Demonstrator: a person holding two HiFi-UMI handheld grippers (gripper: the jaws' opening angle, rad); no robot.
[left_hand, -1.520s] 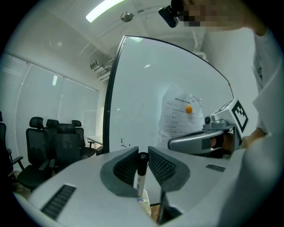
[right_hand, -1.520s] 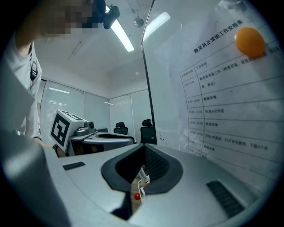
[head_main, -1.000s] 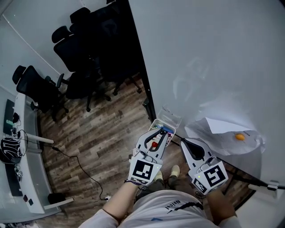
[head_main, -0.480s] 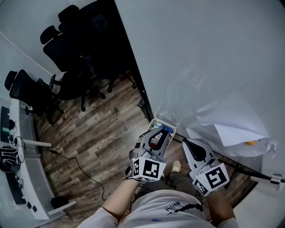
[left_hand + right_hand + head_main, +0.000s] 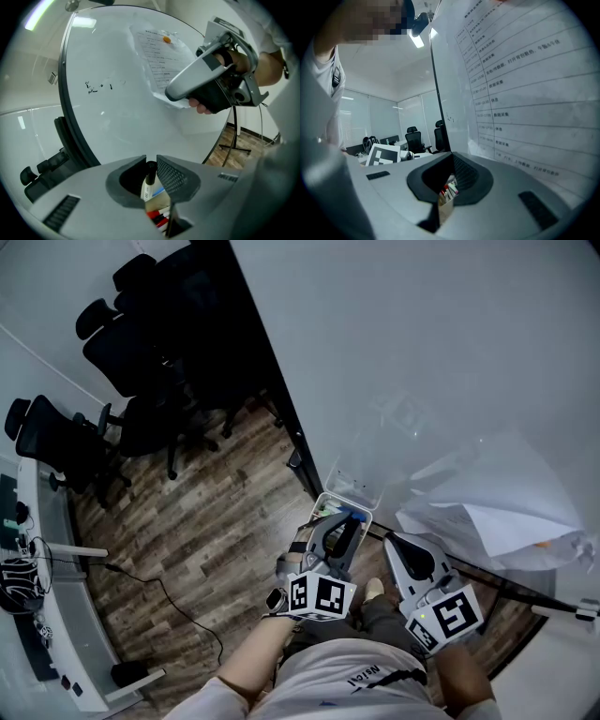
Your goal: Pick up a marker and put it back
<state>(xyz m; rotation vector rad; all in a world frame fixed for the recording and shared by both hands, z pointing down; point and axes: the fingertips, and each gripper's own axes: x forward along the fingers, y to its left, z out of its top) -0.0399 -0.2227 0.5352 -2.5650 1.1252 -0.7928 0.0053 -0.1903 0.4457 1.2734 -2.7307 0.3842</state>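
My left gripper (image 5: 337, 524) hovers just below the clear marker box (image 5: 349, 491) mounted at the whiteboard's lower edge. In the left gripper view its jaws (image 5: 151, 161) are shut on a white marker with a black cap (image 5: 149, 180), which stands upright between the pads. Red and blue markers (image 5: 158, 216) lie in the box beneath it. My right gripper (image 5: 391, 542) sits to the right of the box, jaws together with nothing in them. The same right gripper (image 5: 171, 93) shows in the left gripper view, held in a hand.
The big whiteboard (image 5: 441, 362) fills the right side, with printed sheets in a plastic sleeve (image 5: 492, 521) hanging on it. Black office chairs (image 5: 141, 343) and a desk (image 5: 37, 596) stand on the wood floor to the left. A stand leg (image 5: 234, 140) is at right.
The head view has swung, so the board and sheets sit farther right. My left gripper has drawn slightly back from the marker box. The right gripper has barely moved.
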